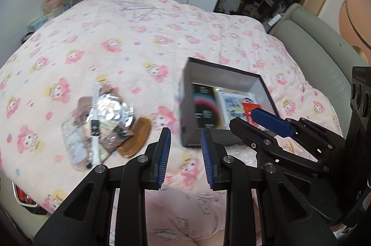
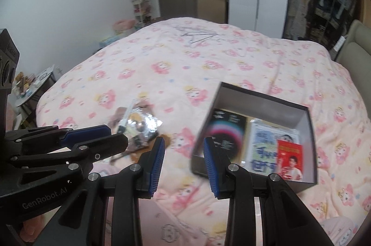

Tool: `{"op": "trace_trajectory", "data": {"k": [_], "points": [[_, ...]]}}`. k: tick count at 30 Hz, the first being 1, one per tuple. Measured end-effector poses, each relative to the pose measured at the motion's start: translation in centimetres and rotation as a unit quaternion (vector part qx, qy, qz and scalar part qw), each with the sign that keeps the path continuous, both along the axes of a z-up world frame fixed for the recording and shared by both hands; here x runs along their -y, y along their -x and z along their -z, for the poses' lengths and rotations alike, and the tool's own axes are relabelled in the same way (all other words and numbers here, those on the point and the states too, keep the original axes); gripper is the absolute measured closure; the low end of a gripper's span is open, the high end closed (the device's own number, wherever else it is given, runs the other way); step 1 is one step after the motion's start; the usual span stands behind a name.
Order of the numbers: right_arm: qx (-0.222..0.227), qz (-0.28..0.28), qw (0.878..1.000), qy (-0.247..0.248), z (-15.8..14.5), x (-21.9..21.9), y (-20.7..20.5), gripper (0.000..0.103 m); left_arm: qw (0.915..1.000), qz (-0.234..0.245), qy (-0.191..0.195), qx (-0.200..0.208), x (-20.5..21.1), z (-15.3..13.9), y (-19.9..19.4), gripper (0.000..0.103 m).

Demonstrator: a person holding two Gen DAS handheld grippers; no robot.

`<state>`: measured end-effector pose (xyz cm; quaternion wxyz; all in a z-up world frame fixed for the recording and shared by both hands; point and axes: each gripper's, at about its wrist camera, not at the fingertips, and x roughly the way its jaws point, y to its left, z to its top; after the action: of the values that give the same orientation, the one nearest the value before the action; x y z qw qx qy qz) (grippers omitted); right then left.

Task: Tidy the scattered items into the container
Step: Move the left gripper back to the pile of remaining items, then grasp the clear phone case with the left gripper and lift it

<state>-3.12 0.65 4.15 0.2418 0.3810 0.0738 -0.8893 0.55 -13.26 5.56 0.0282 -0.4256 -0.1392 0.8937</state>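
A dark open box (image 1: 187,88) (image 2: 308,130) lies on the pink bedspread with a black booklet (image 1: 203,107) (image 2: 225,132), a blue-printed sheet (image 2: 264,148) and a red card (image 2: 289,158) inside. Left of it sits a blurred pile of scattered items (image 1: 102,123) (image 2: 136,125): a shiny foil packet, a white strip, small packets and a brown comb (image 1: 136,137). My left gripper (image 1: 185,137) hangs open and empty above the bed, between pile and box. My right gripper (image 2: 184,148) is also open and empty, near the box's left wall.
The flowered bedspread (image 1: 139,42) (image 2: 185,65) covers a wide bed with a grey headboard (image 1: 313,51) on the right. Wire hangers (image 2: 197,35) lie at the far side. Shelves, a wardrobe and a door stand behind; a person's pink-clad legs (image 1: 185,211) show below the grippers.
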Motion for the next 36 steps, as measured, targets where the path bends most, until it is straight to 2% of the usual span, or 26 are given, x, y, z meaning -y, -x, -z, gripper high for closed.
{"op": "trace_trajectory", "data": {"k": [14, 15, 17, 21, 26, 33, 36], "points": [[0.040, -0.066, 0.997, -0.031, 4.0, 9.0, 0.5, 0.073, 0.9968, -0.071, -0.025, 0.030, 8.3, 4.8, -1.4, 0.077], [0.047, -0.073, 0.996, -0.027, 4.4, 9.5, 0.8, 0.073, 0.9962, -0.076, -0.027, 0.031, 8.9, 5.3, -1.3, 0.075], [0.070, -0.086, 0.994, -0.015, 5.5, 10.4, 1.7, 0.072, 0.9950, -0.090, -0.030, 0.033, 10.2, 6.3, -1.1, 0.065], [0.127, -0.085, 0.988, 0.003, 8.4, 11.2, 3.9, 0.066, 0.9895, -0.122, -0.057, 0.054, 13.4, 9.5, -0.5, 0.063], [0.159, -0.075, 0.984, -0.023, 12.2, 12.2, 6.1, 0.066, 0.9819, -0.146, -0.079, 0.091, 16.7, 14.3, 0.5, 0.063], [0.244, -0.131, 0.960, -0.028, 17.1, 15.8, 8.1, 0.066, 0.9698, -0.119, -0.170, 0.128, 18.6, 19.7, 2.2, 0.064], [0.253, -0.145, 0.956, -0.038, 18.2, 17.1, 8.2, 0.066, 0.9719, -0.106, -0.160, 0.137, 18.6, 20.2, 2.7, 0.068]]}}
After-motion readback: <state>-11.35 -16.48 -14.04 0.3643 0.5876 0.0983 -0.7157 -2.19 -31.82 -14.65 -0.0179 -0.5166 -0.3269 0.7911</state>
